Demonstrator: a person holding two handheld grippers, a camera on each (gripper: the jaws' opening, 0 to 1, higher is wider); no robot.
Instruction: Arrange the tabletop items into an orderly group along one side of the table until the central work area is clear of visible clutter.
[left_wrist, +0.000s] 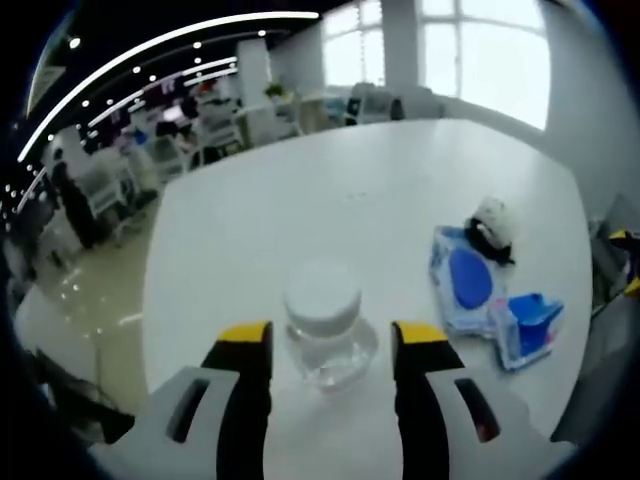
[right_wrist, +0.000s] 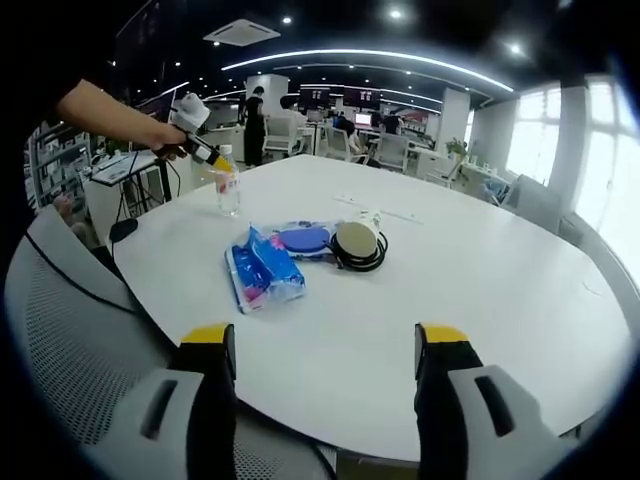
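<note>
- The clear plastic bottle with its white cap stands upright near one edge of the white table; in the left gripper view it sits between the yellow-tipped jaws of the left gripper, which are spread wider than the bottle, with a gap showing on each side; nothing is gripped.
- In the right gripper view the same bottle shows at the far-left edge of the table, with the left gripper reaching over it from a person's hand; whether a jaw brushes the cap cannot be told from here.
- Further in lie the blue wet-wipes pack and a folded blue tissue packet, just beside each other; touching the wipes pack is a small round device wrapped in a black cable; this cluster sits well apart from the bottle.
- The right gripper hangs over the near edge of the table, its jaws spread wide and holding nothing; a grey mesh chair stands beside it.
- Judgement: the step in hand looks like dealing with the bottle at the table's side; the central cluster is not yet moved; next the jaws would need to close squarely on the bottle's body, low enough not to tip it, or back straight off it without a knock.
</note>
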